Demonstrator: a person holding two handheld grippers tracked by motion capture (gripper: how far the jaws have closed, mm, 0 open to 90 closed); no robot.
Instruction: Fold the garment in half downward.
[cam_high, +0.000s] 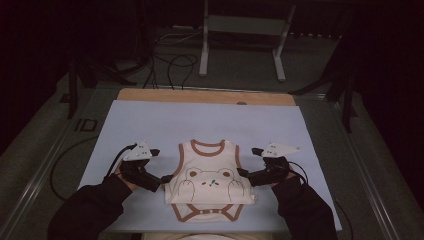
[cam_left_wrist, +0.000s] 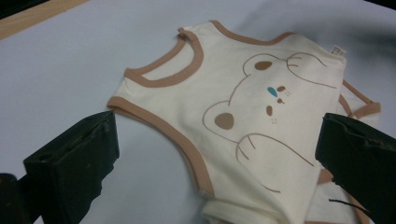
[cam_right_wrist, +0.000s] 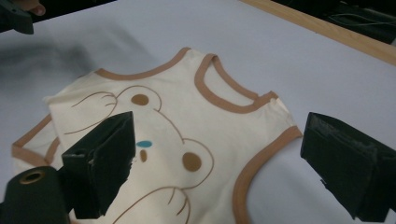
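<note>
A cream sleeveless baby bodysuit (cam_high: 209, 180) with brown trim and a bear print lies flat, front side up, on the pale mat, neck towards the far side. Its snap crotch end (cam_high: 207, 212) points to the near edge. My left gripper (cam_high: 165, 179) is at the garment's left armhole edge and is open. In the left gripper view the bodysuit (cam_left_wrist: 243, 98) lies between and beyond the wide-apart jaws of that gripper (cam_left_wrist: 217, 135). My right gripper (cam_high: 243, 173) is open at the right armhole edge. Its jaws straddle the garment's (cam_right_wrist: 187, 116) trimmed side, with the gripper (cam_right_wrist: 215, 135) holding nothing.
The pale blue mat (cam_high: 150, 120) covers a wooden tabletop whose far edge (cam_high: 200, 96) shows. Black cables (cam_high: 172, 65) and a white metal stand (cam_high: 242, 30) are on the dark floor behind. The left gripper (cam_right_wrist: 16, 14) shows in the right gripper view's top left corner.
</note>
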